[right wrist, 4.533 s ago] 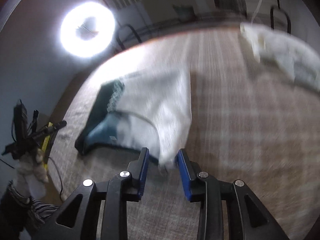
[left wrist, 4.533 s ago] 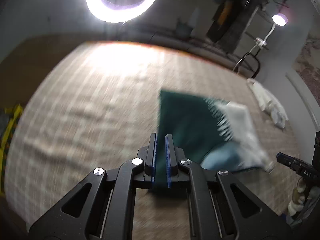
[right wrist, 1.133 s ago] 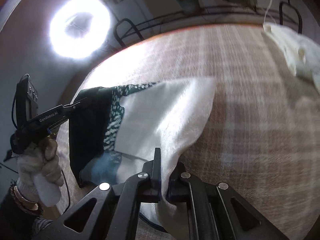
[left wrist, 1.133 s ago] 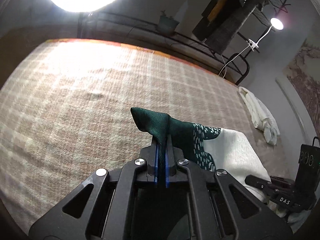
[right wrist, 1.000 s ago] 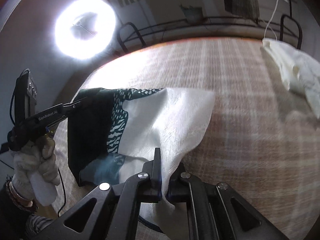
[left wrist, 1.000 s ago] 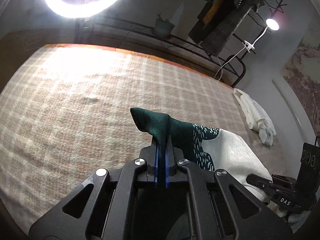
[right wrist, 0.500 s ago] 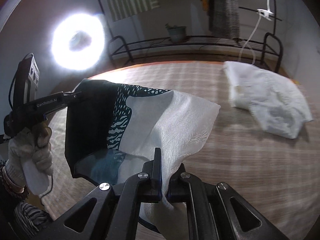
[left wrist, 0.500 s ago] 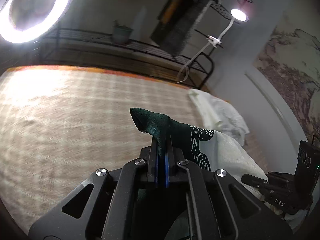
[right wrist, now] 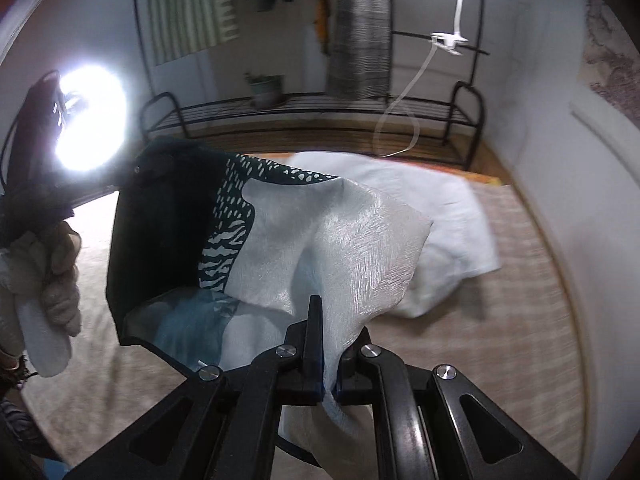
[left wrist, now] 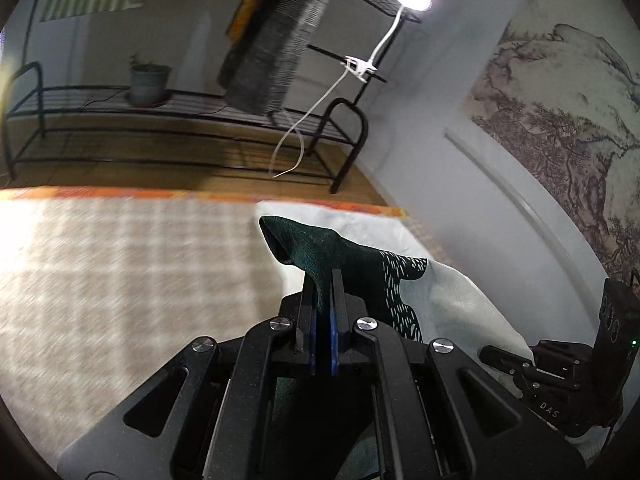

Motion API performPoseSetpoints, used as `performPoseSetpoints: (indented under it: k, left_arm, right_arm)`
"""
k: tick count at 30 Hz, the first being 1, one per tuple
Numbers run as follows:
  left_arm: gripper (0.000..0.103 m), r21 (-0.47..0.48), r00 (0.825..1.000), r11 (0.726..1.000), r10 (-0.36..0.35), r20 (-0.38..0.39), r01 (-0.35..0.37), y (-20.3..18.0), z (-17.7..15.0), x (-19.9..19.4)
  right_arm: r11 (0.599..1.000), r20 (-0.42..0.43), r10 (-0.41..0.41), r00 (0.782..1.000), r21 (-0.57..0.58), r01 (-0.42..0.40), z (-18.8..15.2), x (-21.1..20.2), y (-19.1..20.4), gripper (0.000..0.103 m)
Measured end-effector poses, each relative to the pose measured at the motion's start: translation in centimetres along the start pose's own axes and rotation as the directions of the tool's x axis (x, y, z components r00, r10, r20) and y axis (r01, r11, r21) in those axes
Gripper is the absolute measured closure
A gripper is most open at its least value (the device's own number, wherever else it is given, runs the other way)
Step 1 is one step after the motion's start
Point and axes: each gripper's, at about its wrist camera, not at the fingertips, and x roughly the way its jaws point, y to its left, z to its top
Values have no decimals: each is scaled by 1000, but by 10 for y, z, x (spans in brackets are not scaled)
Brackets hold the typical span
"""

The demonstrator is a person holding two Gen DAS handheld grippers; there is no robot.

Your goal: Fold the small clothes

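Garment [right wrist: 332, 248] of dark green and white fabric, with a speckled and striped band between the colours, is hanging in the air, stretched between both grippers above the checked blanket [left wrist: 120, 264]. Left gripper [left wrist: 323, 312] is pinching its green corner, jaws fully closed; right gripper [right wrist: 324, 356] is clamping the white edge. At two o'clock, a white cloth [right wrist: 452, 216] is lying on the blanket.
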Motion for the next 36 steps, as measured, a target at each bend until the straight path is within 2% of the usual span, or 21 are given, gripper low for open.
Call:
performPoseSetpoints:
  k: [6, 11, 19, 26, 28, 29, 30, 31, 36]
  left_arm:
    - [101, 17, 1000, 1000, 9, 30, -9, -25, 32, 62]
    - [101, 4, 998, 999, 41, 39, -41, -19, 47, 104]
    - [101, 15, 996, 996, 91, 1, -91, -7, 51, 162]
    - [101, 57, 992, 990, 126, -5, -126, -10, 50, 170]
    - [95, 61, 990, 988, 142, -17, -141, -10, 50, 168]
    - [81, 58, 988, 987, 150, -20, -149, -10, 51, 166]
    - [64, 55, 987, 986, 158, -15, -157, -10, 52, 163]
    - [59, 53, 987, 986, 160, -3, -160, -11, 51, 158]
    - [57, 73, 985, 982, 173, 5, -173, -17, 51, 139]
  right_arm:
    - [995, 30, -98, 995, -20, 98, 30, 16, -47, 102]
    - [991, 57, -133, 989, -7, 134, 59, 48, -81, 102]
    - [990, 29, -139, 990, -4, 139, 73, 115, -102, 102]
    - [993, 1, -105, 994, 59, 105, 69, 136, -118, 101]
    - [991, -7, -117, 993, 61, 118, 69, 134, -118, 91]
    - [990, -13, -121, 993, 67, 122, 69, 133, -119, 86]
    - [989, -16, -125, 992, 79, 126, 70, 131, -121, 76]
    - [988, -11, -127, 992, 89, 128, 69, 128, -121, 72]
    - [985, 3, -127, 992, 121, 126, 70, 113, -125, 71]
